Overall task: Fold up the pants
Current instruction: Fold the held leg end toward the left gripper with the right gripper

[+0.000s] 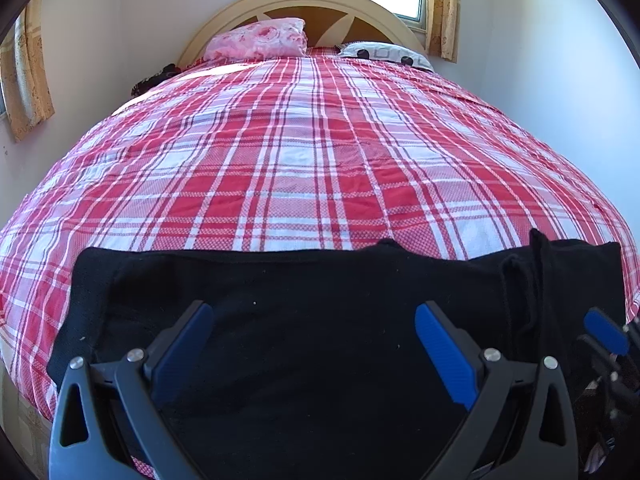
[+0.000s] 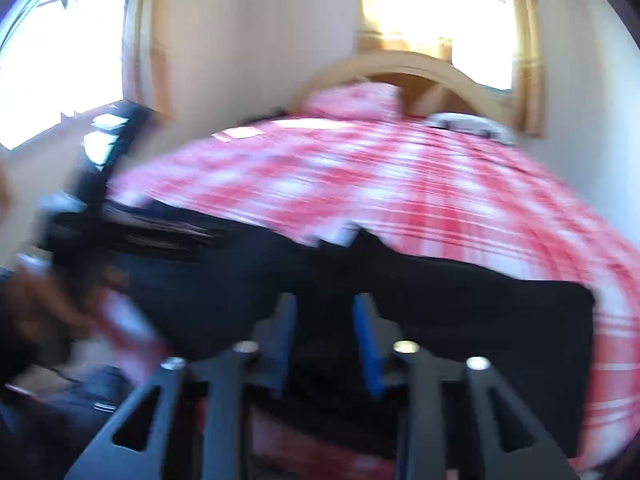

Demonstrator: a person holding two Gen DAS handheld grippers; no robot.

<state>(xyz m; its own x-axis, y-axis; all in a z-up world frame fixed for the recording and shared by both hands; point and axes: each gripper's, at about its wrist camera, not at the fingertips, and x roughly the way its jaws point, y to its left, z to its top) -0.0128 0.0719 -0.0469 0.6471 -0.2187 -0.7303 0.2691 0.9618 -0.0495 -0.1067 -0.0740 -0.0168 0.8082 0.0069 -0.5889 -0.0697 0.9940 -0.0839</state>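
Black pants (image 1: 304, 320) of soft knit fabric lie spread flat across the near end of a bed covered by a red and white plaid bedspread (image 1: 304, 152), their far edge running roughly straight from side to side. At the right end of the garment the cloth bunches into a few upright folds with a thin drawstring or seam trailing down.

The left gripper (image 1: 314, 340), black-framed with blue finger pads, hangs above the middle of the pants with its jaws standing wide apart; only dark fabric shows between the pads and nothing is pinched. At the right edge of that view a blue pad of the right gripper (image 1: 606, 330) appears just beside the bunched folds.

The right wrist view is heavily smeared by motion. There the right gripper (image 2: 326, 344) has its jaws narrow, with a slim gap between the blue pads; whether cloth is caught in that gap cannot be told through the blur.

At the head of the bed a pink floral pillow (image 1: 260, 38) and a white patterned pillow (image 1: 386, 54) rest against a curved cream headboard (image 1: 224, 20)
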